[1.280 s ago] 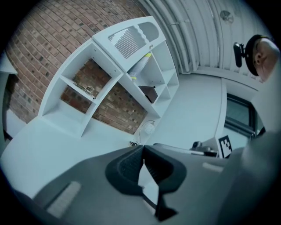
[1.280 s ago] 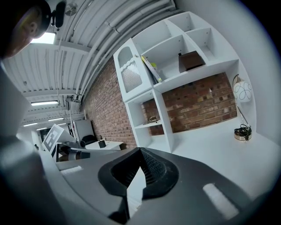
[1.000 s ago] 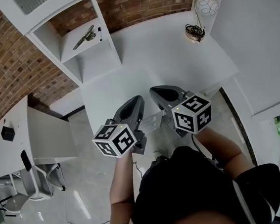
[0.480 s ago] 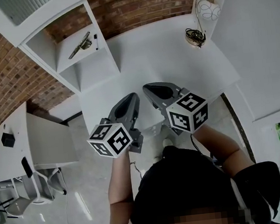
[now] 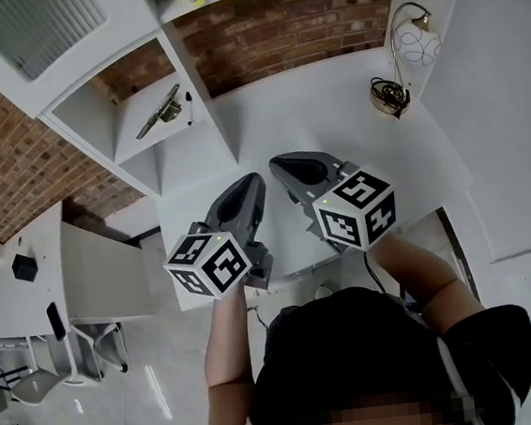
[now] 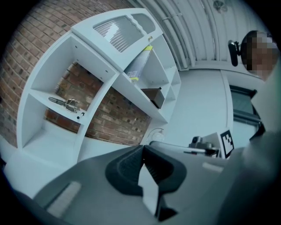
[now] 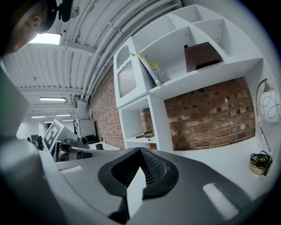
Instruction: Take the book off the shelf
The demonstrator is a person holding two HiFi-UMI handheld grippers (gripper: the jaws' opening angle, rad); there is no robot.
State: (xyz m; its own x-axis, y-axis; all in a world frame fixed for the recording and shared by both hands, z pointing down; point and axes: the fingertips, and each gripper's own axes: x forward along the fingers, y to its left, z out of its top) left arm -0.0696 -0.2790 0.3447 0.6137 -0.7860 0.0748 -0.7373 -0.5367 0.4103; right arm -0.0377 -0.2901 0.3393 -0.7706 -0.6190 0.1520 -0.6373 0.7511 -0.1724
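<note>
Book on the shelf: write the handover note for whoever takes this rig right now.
Left claw: shut, empty, over the front edge of the desk.
Right claw: shut, empty, beside the left one.
Book: leans on the upper board of the shelf, left of a brown box, clear of both claws.
Done: nothing yet; the book is untouched.
Left: open a claw, reach up, grip the book, and draw it off the shelf.

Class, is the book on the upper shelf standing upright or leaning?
Leaning. In the right gripper view the book slants, top toward its compartment's left wall, foot further right on the shelf.
</note>
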